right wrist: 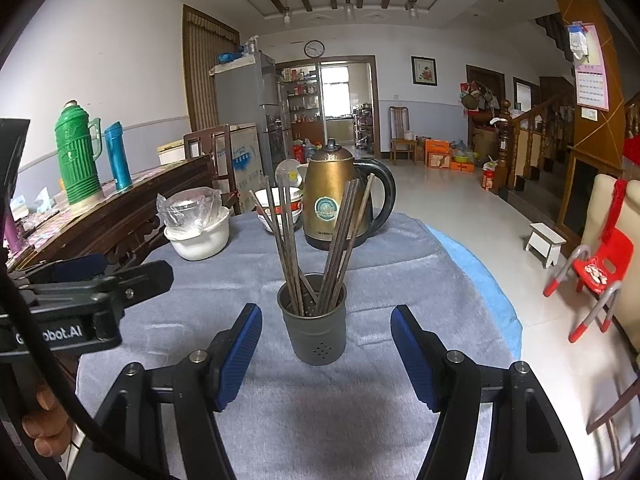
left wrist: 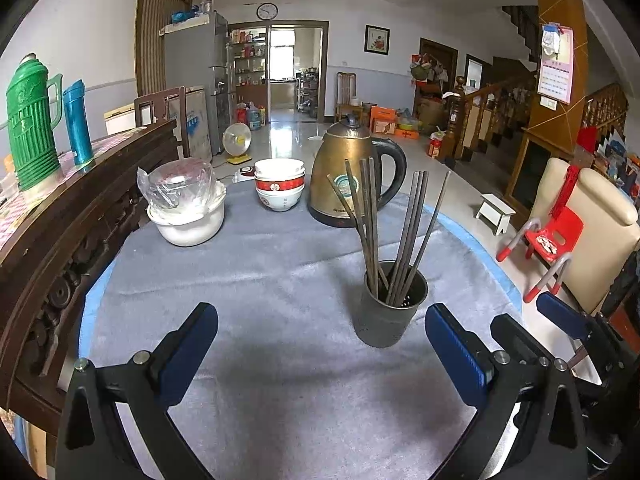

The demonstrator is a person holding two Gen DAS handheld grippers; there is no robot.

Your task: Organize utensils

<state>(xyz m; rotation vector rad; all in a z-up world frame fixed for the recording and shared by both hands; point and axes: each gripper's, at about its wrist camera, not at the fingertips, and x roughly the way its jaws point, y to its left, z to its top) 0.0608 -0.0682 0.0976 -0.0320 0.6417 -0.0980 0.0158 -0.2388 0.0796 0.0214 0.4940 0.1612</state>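
On the round table spread with a grey, velvety cloth, a dark grey perforated metal utensil cup stood upright, holding a bundle of long, thin, dark chopsticks that fanned out in two clusters, one leaning toward eleven o'clock and the other toward one o'clock. In the right wrist view the cup sat at twelve o'clock from the right gripper, just ahead of its blue-padded fingers, whose jaws stood spread wide with nothing between them. The left gripper hung with its jaws likewise spread and empty, the cup lying near its right-hand pad at about one o'clock.

The chopsticks looked light, stiff and smooth, so a single stick would likely slip or pivot in a loose pinch; a hold across the upper shafts, where the sticks stood clear of the rim, seemed the safer choice. The cup itself appeared thin-walled and light, liable to tip if a stick were dragged sideways, so it might need steadying by its wall.

Behind it, at twelve o'clock, stood a brass-coloured electric kettle with a black handle, with stacked red-and-white ceramic bowls at eleven o'clock.
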